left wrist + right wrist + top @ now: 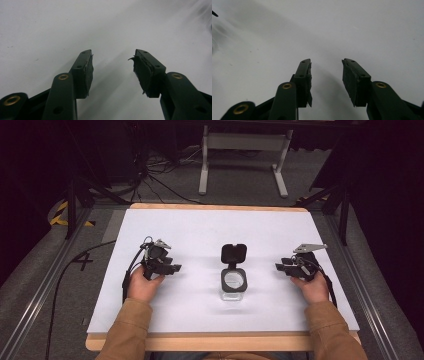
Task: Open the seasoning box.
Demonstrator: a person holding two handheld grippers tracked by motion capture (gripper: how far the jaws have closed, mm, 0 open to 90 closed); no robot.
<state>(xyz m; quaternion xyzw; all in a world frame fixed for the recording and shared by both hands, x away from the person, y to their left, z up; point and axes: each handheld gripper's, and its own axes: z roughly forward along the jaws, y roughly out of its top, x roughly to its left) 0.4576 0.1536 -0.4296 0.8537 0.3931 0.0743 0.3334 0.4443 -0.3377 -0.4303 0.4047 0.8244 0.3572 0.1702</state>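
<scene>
Both pairs of fingers stood spread apart with only bare white surface between them: the left gripper (112, 65) and the right gripper (325, 72) each held nothing. A clear container (233, 284) with a black flip lid (233, 253) hinged open stood upright near the middle of the white table (200, 227), between the two grippers and well apart from each. The left hand (145, 285) and right hand (314, 287) rested on the table either side.
</scene>
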